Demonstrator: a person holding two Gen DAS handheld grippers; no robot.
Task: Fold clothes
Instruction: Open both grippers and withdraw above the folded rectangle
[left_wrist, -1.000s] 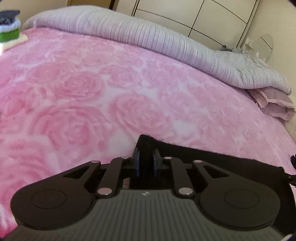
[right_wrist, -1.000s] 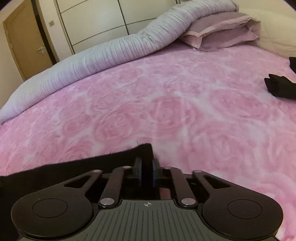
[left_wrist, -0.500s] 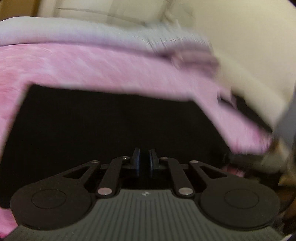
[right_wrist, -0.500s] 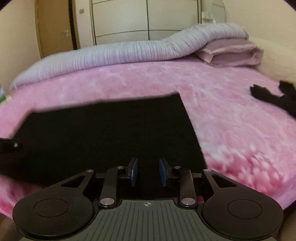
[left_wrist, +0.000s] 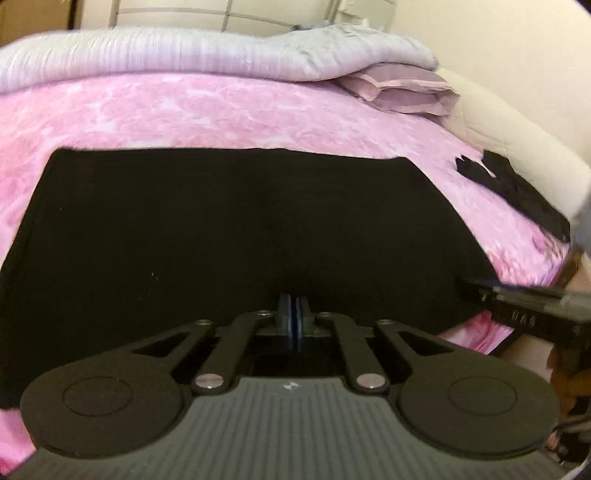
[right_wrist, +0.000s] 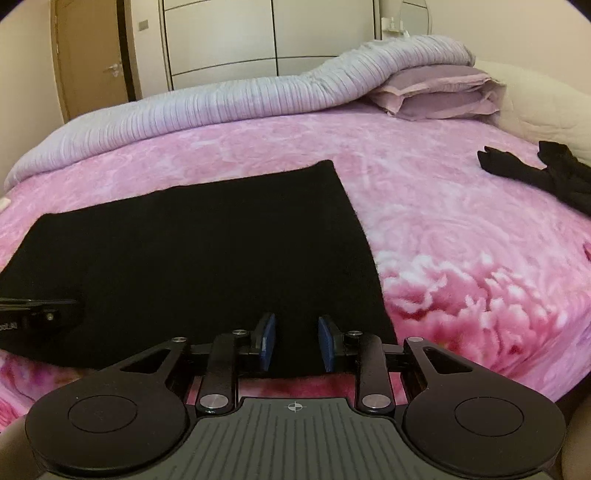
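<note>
Pink rose-print blanket (right_wrist: 424, 206) fills the frame edge to edge. Ribbed lilac duvet (right_wrist: 229, 99) bunched along the far side, 11 to 1 o'clock; two mauve pillows (right_wrist: 439, 92) at 1 o'clock. Black cloth (right_wrist: 192, 251) spread flat, a rectangle, centre to 9 o'clock. Second dark garment (right_wrist: 546, 173) crumpled at 3 o'clock, well apart. Right gripper (right_wrist: 297, 347): jaws parted, just been opening, pads over the cloth's near edge, not pinching. Left gripper (left_wrist: 294, 317): jaws have just been closing, blue pads together; cloth between them, cannot tell.
</note>
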